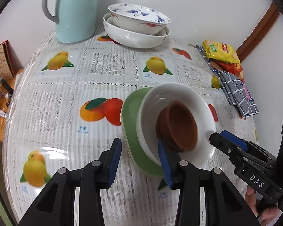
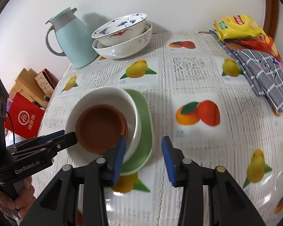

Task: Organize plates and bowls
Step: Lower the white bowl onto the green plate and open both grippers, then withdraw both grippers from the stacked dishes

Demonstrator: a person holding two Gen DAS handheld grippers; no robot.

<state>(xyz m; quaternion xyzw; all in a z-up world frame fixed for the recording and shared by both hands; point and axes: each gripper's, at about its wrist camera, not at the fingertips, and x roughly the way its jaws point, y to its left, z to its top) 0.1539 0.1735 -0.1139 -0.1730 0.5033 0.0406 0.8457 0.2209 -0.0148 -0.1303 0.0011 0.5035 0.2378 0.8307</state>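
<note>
A stack stands mid-table: a green plate (image 1: 131, 131) (image 2: 146, 131) at the bottom, a white bowl (image 1: 179, 98) (image 2: 101, 96) on it, a brown dish (image 1: 177, 124) (image 2: 101, 130) inside. My left gripper (image 1: 139, 162) is open, its jaws on either side of the stack's near rim. My right gripper (image 2: 143, 158) is open, its jaws on either side of the stack's rim from the opposite side; it also shows in the left wrist view (image 1: 226, 141). The left gripper shows in the right wrist view (image 2: 62, 137). At the back, a blue-and-red patterned bowl (image 1: 139, 17) (image 2: 120, 28) is nested in a larger white bowl (image 1: 134, 35) (image 2: 122, 49).
A light blue thermos jug (image 1: 75, 9) (image 2: 73, 39) stands at the back left beside the bowls. Snack packets (image 1: 222, 56) (image 2: 243, 28) and a folded grey checked cloth (image 1: 239, 92) (image 2: 266, 75) lie at the right. The table wears a fruit-print cloth (image 1: 66, 113). Boxes (image 2: 28, 109) sit beyond its left edge.
</note>
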